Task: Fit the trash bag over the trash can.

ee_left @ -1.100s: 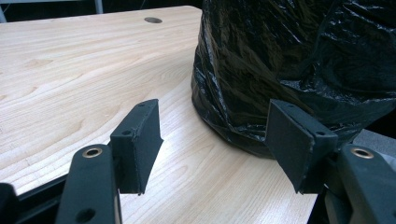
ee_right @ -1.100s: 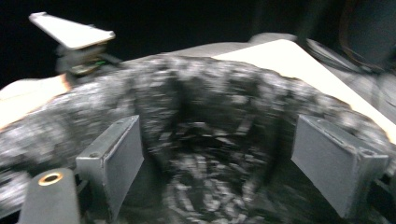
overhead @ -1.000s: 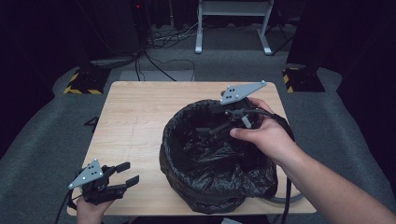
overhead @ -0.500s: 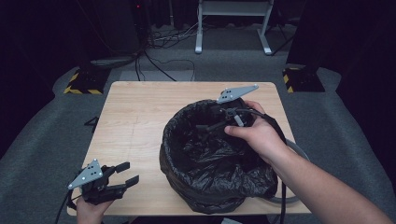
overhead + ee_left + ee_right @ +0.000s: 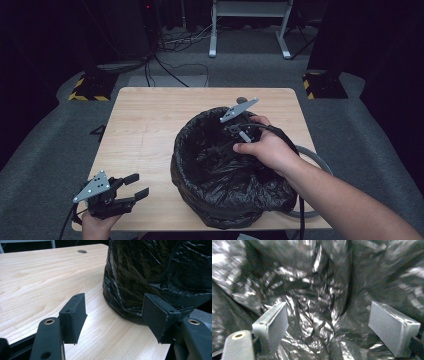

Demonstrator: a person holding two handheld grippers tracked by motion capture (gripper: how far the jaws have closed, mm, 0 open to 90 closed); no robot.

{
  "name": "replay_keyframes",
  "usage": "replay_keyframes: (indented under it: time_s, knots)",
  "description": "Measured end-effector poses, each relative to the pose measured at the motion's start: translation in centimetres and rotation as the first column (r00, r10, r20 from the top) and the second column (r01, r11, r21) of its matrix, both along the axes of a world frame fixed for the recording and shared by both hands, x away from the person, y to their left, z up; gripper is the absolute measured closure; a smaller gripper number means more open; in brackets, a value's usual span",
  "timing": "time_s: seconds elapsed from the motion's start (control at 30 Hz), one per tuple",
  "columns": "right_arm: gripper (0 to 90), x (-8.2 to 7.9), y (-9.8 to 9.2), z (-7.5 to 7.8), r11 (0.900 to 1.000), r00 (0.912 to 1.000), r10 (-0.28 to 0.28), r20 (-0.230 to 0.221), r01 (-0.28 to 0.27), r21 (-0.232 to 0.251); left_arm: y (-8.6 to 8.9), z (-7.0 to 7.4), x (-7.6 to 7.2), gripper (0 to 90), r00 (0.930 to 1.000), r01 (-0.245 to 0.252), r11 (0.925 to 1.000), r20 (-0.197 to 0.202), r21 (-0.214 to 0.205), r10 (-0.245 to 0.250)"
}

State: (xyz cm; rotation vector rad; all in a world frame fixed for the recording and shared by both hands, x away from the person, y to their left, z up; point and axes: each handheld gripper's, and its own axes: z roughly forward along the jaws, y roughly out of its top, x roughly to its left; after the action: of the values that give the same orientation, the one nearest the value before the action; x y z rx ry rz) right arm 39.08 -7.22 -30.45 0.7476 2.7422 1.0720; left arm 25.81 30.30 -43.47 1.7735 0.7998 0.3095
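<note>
right gripper (image 5: 222, 145): jaws spread, black bag liner (image 5: 317, 302) ahead between them | left gripper (image 5: 116, 317): jaws spread, nothing between

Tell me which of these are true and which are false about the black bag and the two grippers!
1. The right gripper reaches down into the black bag. True.
2. The left gripper is squeezing the bag. False: it sits open near the table's front corner, apart from the bag.
3. The right gripper's jaws are wide apart, with crinkled plastic beyond them. True.
4. The bag is white. False: it is shiny black.
5. The table is wooden. True.
</note>
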Motion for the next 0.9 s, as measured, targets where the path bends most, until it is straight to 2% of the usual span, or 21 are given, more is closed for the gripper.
replay_keyframes:
  time_s: [0.1, 0.2, 0.27, 0.3, 0.37, 0.43, 0.5, 0.57, 0.7, 0.77, 0.9]
  knots:
    - [16.4, 0.1, 0.5, -0.6, 0.9994, 0.9995, 0.014, -0.027, -0.015, -0.03, 0.1, 0.0, 0.0, 36.0, 1.0, 0.0, 1.0, 0.004, 0.002, 0.0]
    - [16.4, 0.0, 1.0, -0.8, 0.9991, 0.999, 0.035, -0.028, -0.035, -0.023, 0.2, 0.1, -0.1, 36.0, 1.0, -0.004, 1.0, 0.005, -0.006, 0.004]
    - [16.6, -0.1, 1.1, -0.1, 0.9972, 0.9973, 0.074, 0.0, -0.074, 0.01, 0.3, 0.1, -0.1, 36.0, 1.0, -0.008, 0.9999, 0.004, -0.011, 0.008]
    - [16.8, -0.3, 1.0, 0.5, 0.9953, 0.9961, 0.086, 0.021, -0.087, 0.042, 0.3, 0.0, 0.0, 36.0, 1.0, -0.008, 0.9999, 0.002, -0.012, 0.008]
    - [16.8, -0.7, 0.6, 1.8, 0.9921, 0.9928, 0.088, 0.08, -0.095, 0.082, 0.2, 0.0, 0.0, 36.0, 1.0, -0.005, 1.0, 0.004, -0.004, 0.005]
    - [16.8, -1.2, 0.0, 3.4, 0.9823, 0.9887, 0.087, 0.122, -0.106, 0.154, 0.1, -0.1, 0.1, 36.0, 1.0, -0.007, 1.0, -0.001, -0.005, 0.007]
    - [16.8, -1.7, -1.0, 4.9, 0.9747, 0.9812, 0.07, 0.18, -0.106, 0.197, 0.1, -0.1, 0.2, 36.0, 1.0, -0.007, 1.0, 0.0, 0.0, 0.007]
    - [16.8, -2.3, -2.3, 6.3, 0.9659, 0.9763, 0.04, 0.213, -0.092, 0.242, -0.1, -0.1, 0.3, 36.0, 1.0, -0.007, 1.0, -0.006, -0.001, 0.007]
    - [15.5, -3.2, -5.3, 8.4, 0.9586, 0.9609, -0.015, 0.276, -0.065, 0.277, -0.4, -0.3, 0.7, 36.0, 0.9999, -0.003, 1.0, -0.013, 0.006, 0.003]
    - [14.9, -3.6, -6.8, 9.1, 0.9574, 0.9544, -0.04, 0.296, -0.048, 0.285, -0.6, -0.3, 1.0, 36.0, 0.9999, 0.001, 0.9999, -0.014, 0.012, -0.001]
    - [15.1, -4.0, -10.1, 9.5, 0.9534, 0.9478, -0.103, 0.302, 0.008, 0.302, -1.0, -0.4, 1.6, 36.1, 0.9998, 0.006, 0.9999, -0.017, 0.014, -0.006]
